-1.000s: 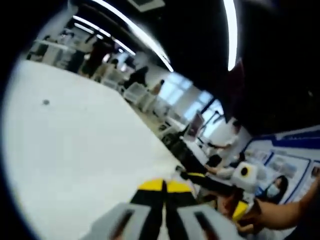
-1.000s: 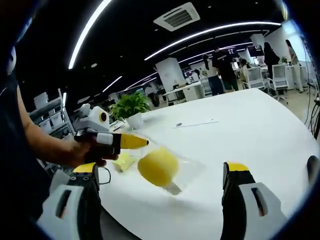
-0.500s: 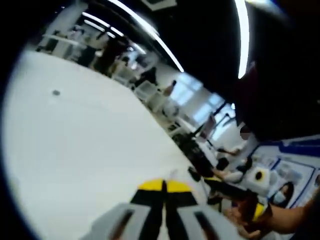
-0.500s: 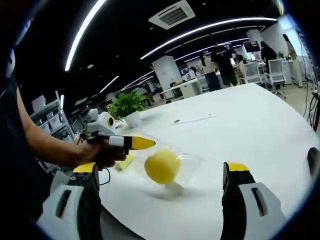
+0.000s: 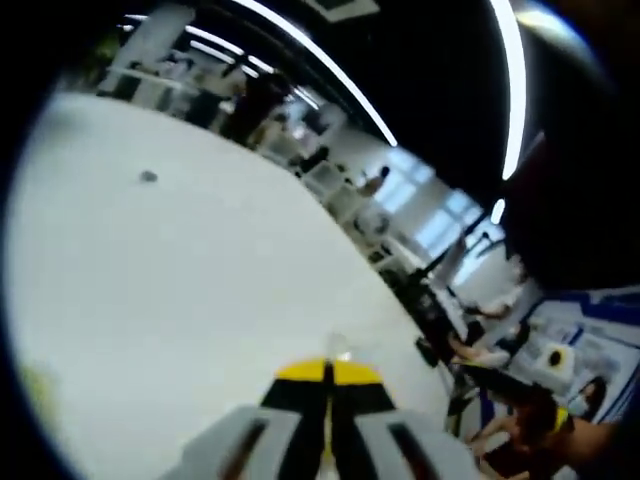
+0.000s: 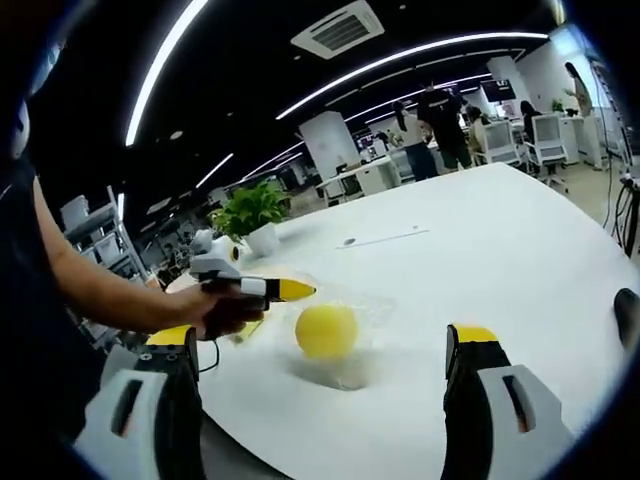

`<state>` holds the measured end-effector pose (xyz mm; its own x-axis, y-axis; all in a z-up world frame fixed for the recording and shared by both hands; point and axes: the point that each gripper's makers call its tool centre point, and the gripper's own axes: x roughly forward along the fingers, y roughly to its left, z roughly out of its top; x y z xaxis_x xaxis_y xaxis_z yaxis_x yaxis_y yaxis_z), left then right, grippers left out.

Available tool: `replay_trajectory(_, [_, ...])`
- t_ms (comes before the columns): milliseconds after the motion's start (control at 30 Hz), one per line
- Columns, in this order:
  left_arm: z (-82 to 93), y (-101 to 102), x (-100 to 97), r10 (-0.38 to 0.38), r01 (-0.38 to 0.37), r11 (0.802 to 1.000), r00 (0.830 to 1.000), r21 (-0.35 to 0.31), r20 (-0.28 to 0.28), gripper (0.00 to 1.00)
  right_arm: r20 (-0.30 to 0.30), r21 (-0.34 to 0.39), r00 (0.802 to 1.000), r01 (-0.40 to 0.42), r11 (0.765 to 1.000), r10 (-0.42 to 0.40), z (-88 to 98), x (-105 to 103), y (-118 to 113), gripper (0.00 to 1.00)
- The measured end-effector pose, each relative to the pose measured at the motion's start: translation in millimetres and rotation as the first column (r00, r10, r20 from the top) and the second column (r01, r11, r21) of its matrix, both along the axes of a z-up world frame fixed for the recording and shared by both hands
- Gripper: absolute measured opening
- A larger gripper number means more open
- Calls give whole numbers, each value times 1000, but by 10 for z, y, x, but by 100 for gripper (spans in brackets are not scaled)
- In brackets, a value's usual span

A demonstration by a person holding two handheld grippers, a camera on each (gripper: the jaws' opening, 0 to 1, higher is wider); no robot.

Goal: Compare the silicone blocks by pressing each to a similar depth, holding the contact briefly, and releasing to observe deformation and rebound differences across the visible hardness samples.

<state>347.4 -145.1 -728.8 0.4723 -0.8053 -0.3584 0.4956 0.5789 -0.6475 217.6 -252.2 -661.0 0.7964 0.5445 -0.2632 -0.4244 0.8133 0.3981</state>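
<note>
A round yellow silicone piece [image 6: 326, 330] sits inside a clear plastic bag [image 6: 372, 305] on the white table [image 6: 500, 250]. A hand holds my left gripper [image 6: 297, 290] just left of the bag, its yellow tips pinching the bag's edge. In the left gripper view its jaws [image 5: 328, 372] are pressed together, with a scrap of clear film [image 5: 338, 347] above the tips. My right gripper [image 6: 320, 336] is open, its jaws wide apart near the table's front edge on either side of the bag. A flat pale yellow piece [image 6: 247, 326] lies under the hand.
A potted plant [image 6: 255, 215] stands at the back left of the table. A thin strip [image 6: 388, 239] and a small dark spot [image 6: 347, 241] lie mid-table. People [image 6: 440, 125] and office chairs [image 6: 545, 140] are behind it. A dark object [image 6: 628, 316] is at the right edge.
The bag with the yellow piece hung in the air from the left gripper; it now rests on the table. The left gripper has moved down and a little right.
</note>
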Motion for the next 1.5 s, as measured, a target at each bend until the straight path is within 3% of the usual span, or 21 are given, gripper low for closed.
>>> replay_trajectory(500, [-392,177,163,41,-36,997,997,72,-71,0,-10,9,1000,17,1000,-16,-30,-10,-55,96])
replay_trajectory(700, [-470,203,261,77,-70,995,990,65,-116,0,-25,15,1000,17,1000,-16,-67,-31,-24,96])
replay_trajectory(933, [-597,245,269,90,-74,989,988,128,-123,0,-26,21,999,27,999,-26,-66,-26,-38,96])
replay_trajectory(1100, [-644,265,274,103,-89,987,990,137,-96,0,-28,22,999,30,999,-29,-72,-35,-42,96])
replay_trajectory(1167, [-685,286,272,106,-91,980,991,175,-79,0,-31,21,999,30,999,-29,-76,-44,-34,96])
replay_trajectory(1500, [-712,282,288,72,-61,971,997,231,-42,0,-27,31,999,34,999,-33,-57,-43,-43,96])
